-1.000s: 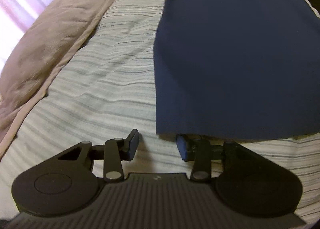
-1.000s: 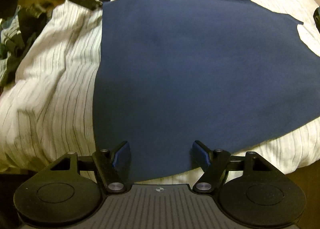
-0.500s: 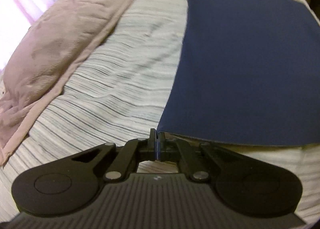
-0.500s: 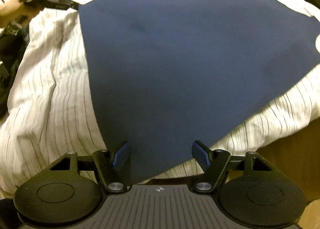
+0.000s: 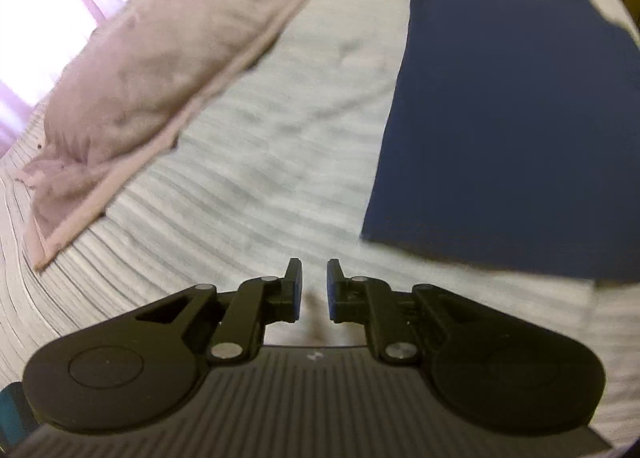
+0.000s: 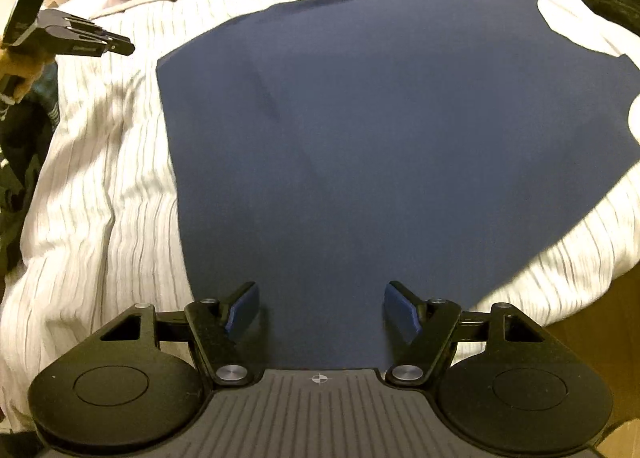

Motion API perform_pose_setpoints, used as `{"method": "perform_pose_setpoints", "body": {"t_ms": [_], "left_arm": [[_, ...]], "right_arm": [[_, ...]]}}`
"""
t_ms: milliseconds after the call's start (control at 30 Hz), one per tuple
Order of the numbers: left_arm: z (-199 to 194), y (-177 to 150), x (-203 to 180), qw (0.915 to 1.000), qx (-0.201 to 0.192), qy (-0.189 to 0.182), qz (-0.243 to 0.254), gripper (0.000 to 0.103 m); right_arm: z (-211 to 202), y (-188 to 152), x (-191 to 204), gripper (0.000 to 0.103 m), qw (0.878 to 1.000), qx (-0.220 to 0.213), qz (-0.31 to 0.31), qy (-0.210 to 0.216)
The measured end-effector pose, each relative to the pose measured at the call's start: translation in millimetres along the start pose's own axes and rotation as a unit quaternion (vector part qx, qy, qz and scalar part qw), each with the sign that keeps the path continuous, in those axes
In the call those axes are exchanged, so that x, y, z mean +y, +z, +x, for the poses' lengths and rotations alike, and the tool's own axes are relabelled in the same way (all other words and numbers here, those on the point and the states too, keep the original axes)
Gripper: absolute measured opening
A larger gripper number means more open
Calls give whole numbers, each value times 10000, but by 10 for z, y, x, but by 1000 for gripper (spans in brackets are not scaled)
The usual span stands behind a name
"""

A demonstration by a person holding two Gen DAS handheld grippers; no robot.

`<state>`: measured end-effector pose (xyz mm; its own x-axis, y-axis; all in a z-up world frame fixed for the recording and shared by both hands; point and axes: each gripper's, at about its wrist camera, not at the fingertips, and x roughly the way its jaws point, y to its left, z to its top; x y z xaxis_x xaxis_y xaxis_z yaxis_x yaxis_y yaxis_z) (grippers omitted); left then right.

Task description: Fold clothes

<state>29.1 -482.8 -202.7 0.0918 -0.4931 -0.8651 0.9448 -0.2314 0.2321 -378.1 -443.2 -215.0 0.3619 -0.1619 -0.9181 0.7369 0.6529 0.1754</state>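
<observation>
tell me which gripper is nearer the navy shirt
Right. The right gripper hangs open directly over the navy shirt. The left gripper, slightly open, is off its corner, over the striped bedding.

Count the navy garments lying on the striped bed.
1: a navy garment spread flat on the striped bedcover, partly between the open right gripper fingers. Others may lie outside view.

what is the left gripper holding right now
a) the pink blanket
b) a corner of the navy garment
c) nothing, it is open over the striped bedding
c: the left gripper shows a bare gap over the striped bedding, apart from the navy garment.
</observation>
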Motion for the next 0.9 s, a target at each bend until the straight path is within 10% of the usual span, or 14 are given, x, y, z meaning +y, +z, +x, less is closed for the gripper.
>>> {"method": "perform_pose_setpoints", "body": {"t_ms": [600,900], "left_arm": [[644,82,-510,9996,143,-147,192,16],[244,321,-672,9989,-24,97,467,21]], "right_arm": [[186,44,-1359,72,9924,177,1092,-534],[24,558,-1130,72,9960,-854,235,103]]}}
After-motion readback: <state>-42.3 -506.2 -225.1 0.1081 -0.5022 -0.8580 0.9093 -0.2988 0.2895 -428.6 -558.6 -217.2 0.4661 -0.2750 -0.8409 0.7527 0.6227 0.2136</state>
